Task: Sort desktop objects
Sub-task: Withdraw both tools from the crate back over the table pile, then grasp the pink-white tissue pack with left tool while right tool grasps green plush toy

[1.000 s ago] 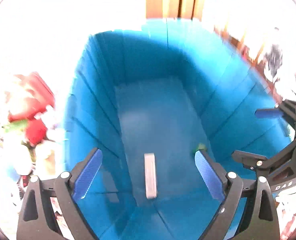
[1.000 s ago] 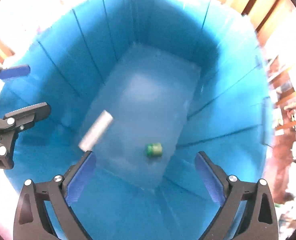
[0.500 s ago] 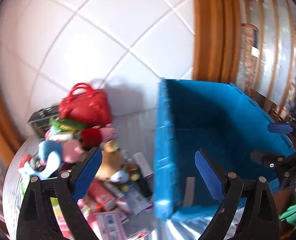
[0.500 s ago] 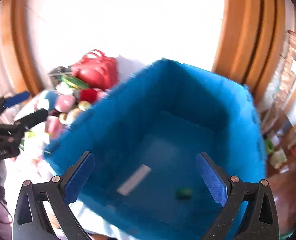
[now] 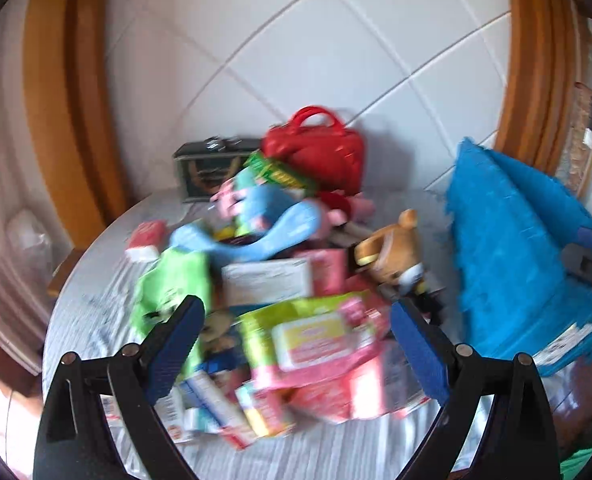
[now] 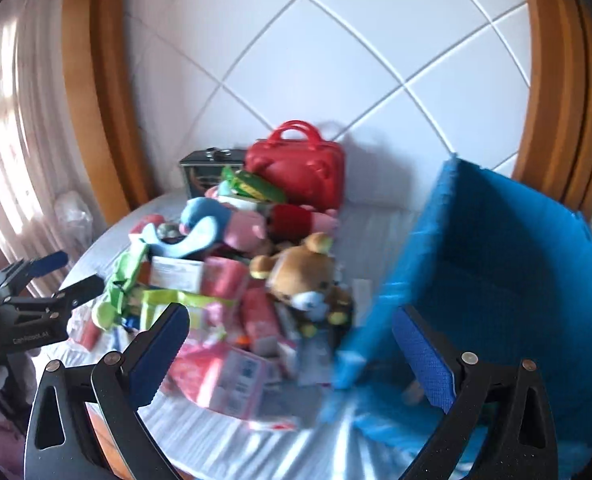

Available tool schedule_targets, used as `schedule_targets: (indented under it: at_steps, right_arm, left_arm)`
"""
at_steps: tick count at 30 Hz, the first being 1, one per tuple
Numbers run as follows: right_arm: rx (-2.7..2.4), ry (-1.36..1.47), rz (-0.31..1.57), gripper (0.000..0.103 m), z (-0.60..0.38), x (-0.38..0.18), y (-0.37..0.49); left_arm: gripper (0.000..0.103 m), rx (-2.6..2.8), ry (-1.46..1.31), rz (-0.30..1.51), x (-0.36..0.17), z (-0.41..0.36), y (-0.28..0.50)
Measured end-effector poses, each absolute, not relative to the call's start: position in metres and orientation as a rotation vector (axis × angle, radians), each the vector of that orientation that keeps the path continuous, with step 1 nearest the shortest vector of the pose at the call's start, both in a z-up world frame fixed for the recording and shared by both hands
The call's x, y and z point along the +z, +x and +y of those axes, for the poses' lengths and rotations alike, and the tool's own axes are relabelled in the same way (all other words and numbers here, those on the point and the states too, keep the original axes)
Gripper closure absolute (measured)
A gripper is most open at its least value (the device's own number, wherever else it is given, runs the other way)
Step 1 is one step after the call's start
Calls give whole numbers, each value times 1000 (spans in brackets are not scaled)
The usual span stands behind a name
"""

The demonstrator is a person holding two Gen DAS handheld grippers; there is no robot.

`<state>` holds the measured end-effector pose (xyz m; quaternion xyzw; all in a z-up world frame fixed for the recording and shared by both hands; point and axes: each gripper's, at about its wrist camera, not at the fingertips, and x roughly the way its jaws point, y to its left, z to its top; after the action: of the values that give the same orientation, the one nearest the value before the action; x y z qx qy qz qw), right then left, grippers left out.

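A heap of objects lies on a round white table (image 5: 95,304): a red handbag (image 5: 316,152), a blue plush (image 5: 263,224), a brown bear plush (image 5: 392,252), a green plush (image 5: 171,284) and several pink and white boxes (image 5: 320,340). A blue crate (image 5: 508,248) stands at the right. My left gripper (image 5: 296,336) is open and empty above the heap's near side. My right gripper (image 6: 291,344) is open and empty, between the heap and the blue crate (image 6: 516,272). The bear (image 6: 300,272) and handbag (image 6: 300,164) show there too.
A dark tin box (image 5: 203,172) stands behind the heap by the white tiled wall. Wooden frames flank the wall on both sides. The left gripper shows at the left edge of the right wrist view (image 6: 51,284).
Both grippers have pulled up out of the blue crate and swung left, so the views now face the heap on the table. Both stayed open and empty.
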<state>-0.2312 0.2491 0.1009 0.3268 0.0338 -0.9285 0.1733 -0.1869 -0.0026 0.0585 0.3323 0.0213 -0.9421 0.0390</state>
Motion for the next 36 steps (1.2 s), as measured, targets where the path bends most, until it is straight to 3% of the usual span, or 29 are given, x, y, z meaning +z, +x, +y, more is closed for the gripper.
schedule_targets:
  at_steps: [6, 15, 27, 36]
  right_arm:
    - [-2606, 1051, 50, 0, 184, 52, -229]
    - [-2481, 1264, 109, 0, 140, -26, -232]
    - [-2327, 1404, 198, 0, 81, -102, -234]
    - [-2327, 1428, 184, 0, -6, -116, -222]
  left_arm:
    - [8, -2718, 1109, 85, 14, -109, -168]
    - [8, -2437, 1194, 278, -57, -216, -138]
    - [8, -2280, 1372, 440, -139, -269, -132]
    - [8, -2307, 1644, 368, -196, -291, -196]
